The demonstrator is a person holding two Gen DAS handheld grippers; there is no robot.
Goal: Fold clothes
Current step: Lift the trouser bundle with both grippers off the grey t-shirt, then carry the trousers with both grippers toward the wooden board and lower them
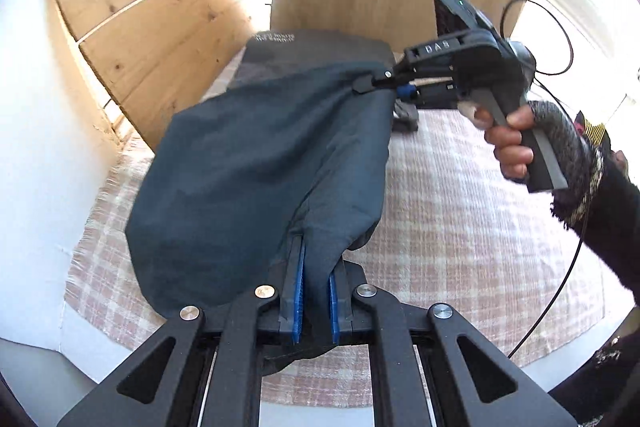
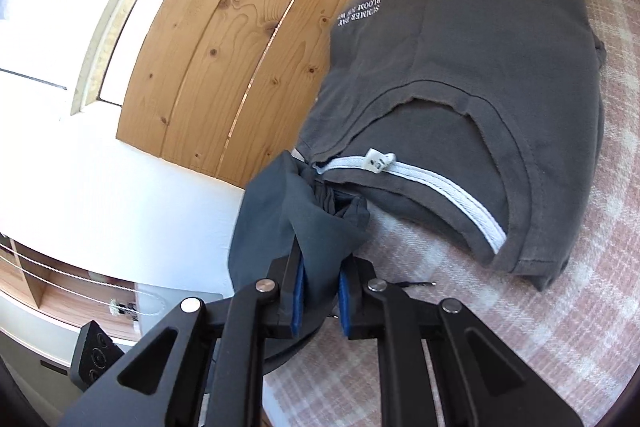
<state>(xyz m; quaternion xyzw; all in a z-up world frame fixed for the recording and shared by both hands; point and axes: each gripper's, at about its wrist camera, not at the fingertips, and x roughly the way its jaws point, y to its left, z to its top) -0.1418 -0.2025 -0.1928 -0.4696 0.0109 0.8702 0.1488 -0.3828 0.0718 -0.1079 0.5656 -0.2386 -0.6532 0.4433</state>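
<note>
A pink-and-white checked cloth [image 1: 460,227] covers the work surface, with pale wooden boards [image 1: 160,39] standing behind it against a white wall. On the cloth at the far side lies a folded grey T-shirt [image 2: 480,67], its white neck tape [image 2: 440,187] and size tag facing the right wrist camera and its small printed lettering toward the boards.

In front of it a dark blue garment [image 1: 260,167] is held up off the cloth, stretched between the two grippers. Its long axis runs from the near edge of the surface toward the far side, rising slightly toward the right gripper, and the loose body of the fabric sags down to the left of that line. One lower edge hangs close to the checked cloth; whether it touches cannot be told.

The left gripper [image 1: 316,303] is clenched on the near end of the garment, fabric bunched between its blue pads [image 1: 298,291]. The right gripper [image 2: 320,303] is likewise clamped on the far end, next to the grey T-shirt's collar. A hand [image 1: 512,143] in a dark knitted sleeve grips the right gripper's handle, a black cable trailing from it.
</note>
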